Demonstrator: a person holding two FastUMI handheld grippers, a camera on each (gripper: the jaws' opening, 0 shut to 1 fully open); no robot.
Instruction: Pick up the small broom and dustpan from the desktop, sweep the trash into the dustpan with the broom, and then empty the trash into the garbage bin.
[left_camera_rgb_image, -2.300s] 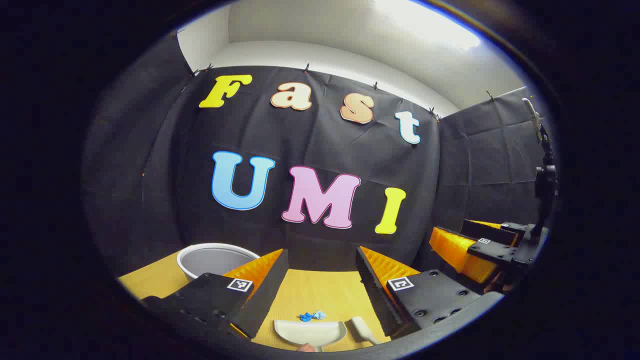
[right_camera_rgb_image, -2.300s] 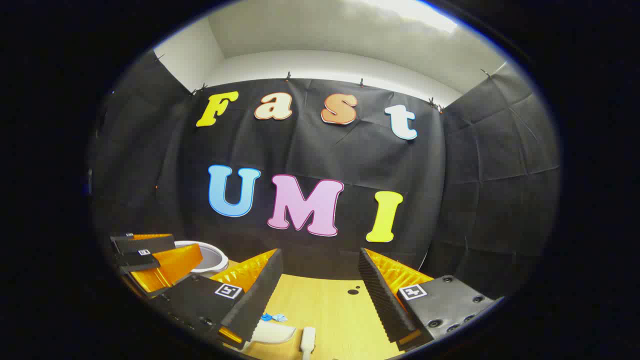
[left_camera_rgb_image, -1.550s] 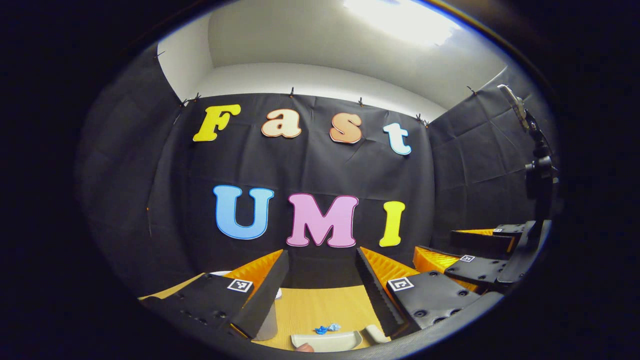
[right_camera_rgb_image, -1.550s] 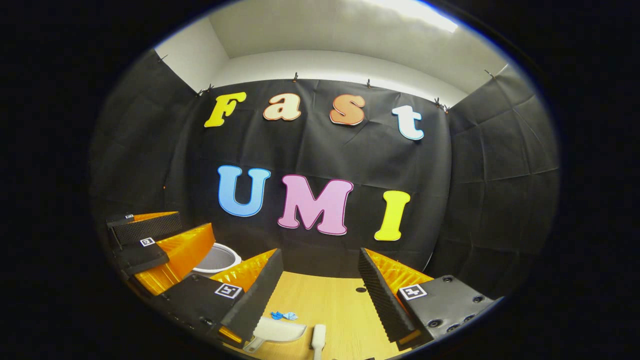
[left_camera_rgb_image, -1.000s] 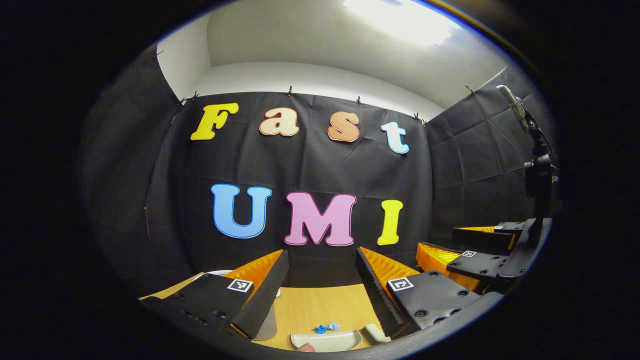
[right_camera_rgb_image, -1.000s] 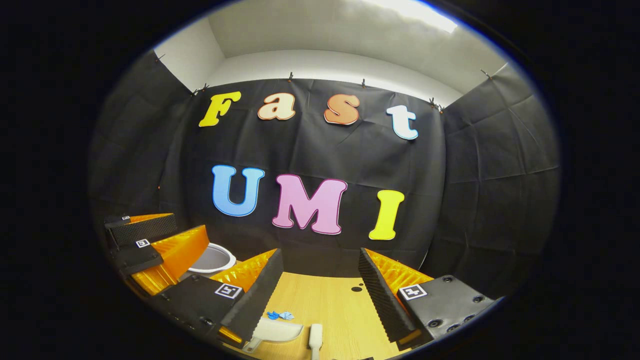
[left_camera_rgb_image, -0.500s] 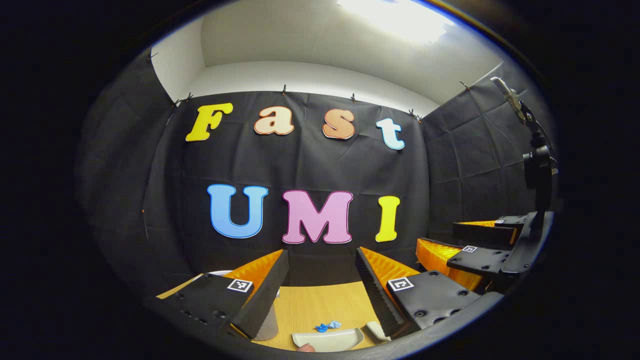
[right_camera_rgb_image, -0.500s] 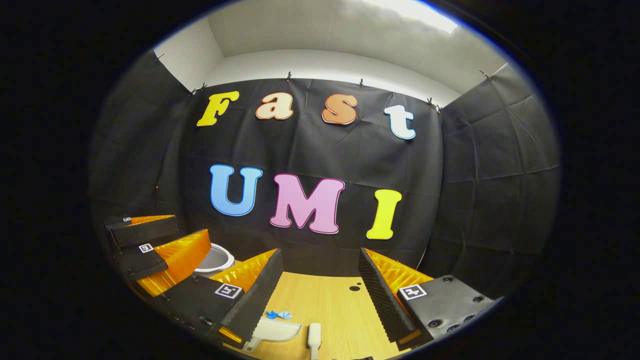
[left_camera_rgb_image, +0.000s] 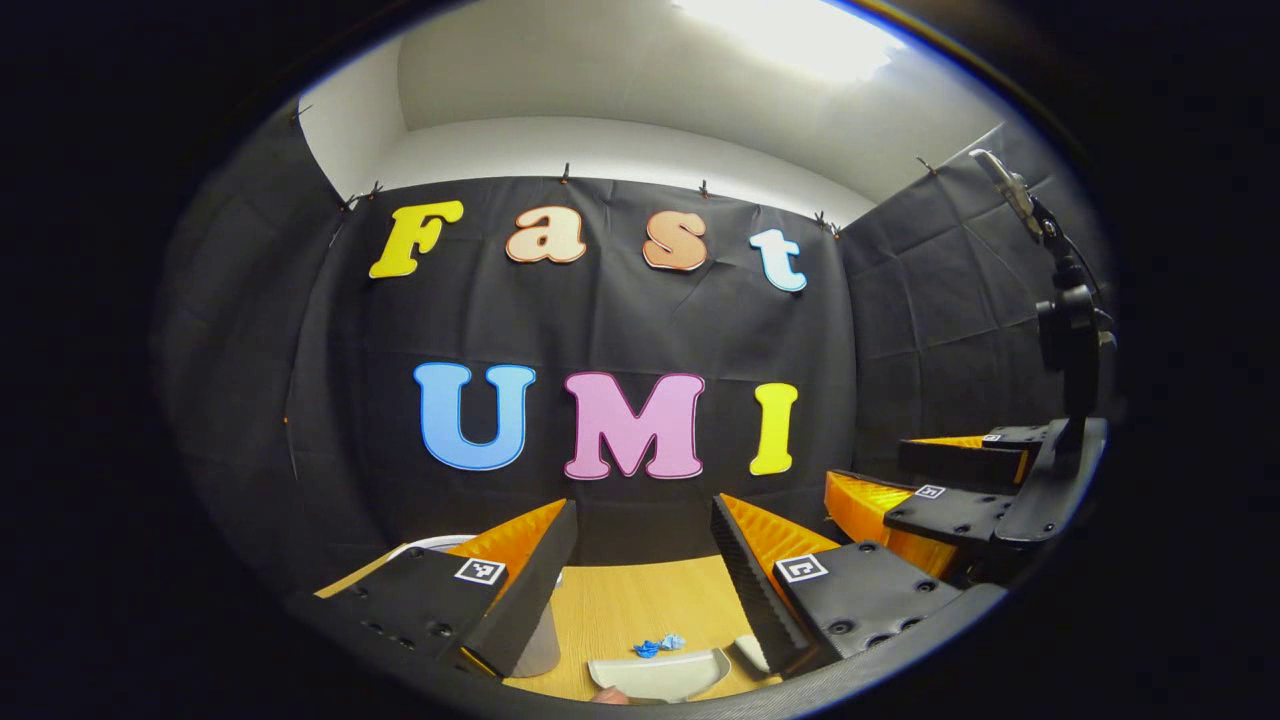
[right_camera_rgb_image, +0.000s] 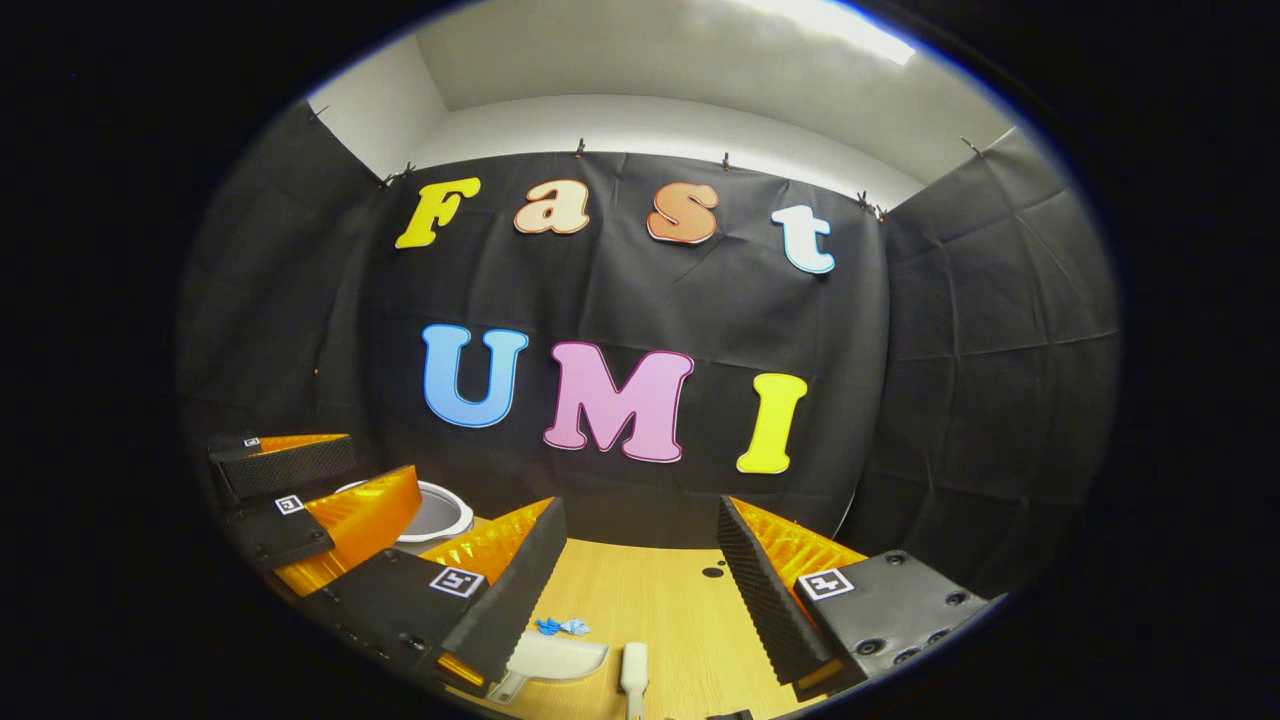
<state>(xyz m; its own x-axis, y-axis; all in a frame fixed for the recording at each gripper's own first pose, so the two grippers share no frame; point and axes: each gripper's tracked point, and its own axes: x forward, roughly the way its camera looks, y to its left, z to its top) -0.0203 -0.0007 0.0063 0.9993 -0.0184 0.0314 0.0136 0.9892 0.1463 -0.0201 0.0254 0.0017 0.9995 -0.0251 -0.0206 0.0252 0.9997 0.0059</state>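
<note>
the dustpan (left_camera_rgb_image: 660, 675) is lying flat on the desktop (left_camera_rgb_image: 640, 610), the blue trash (left_camera_rgb_image: 657, 645) sitting just beyond its mouth, and the small broom (right_camera_rgb_image: 634, 672) is resting beside it, untouched. nothing is getting swept or tipped yet, so the pick-up, the sweep and the emptying are all waiting. the garbage bin (right_camera_rgb_image: 436, 520) is standing off to the left. the left gripper (left_camera_rgb_image: 640, 540) is hovering above the pan, jaws spread wide and holding nothing; the right gripper (right_camera_rgb_image: 640, 545) is hanging over the broom, level, equally wide and empty.
</note>
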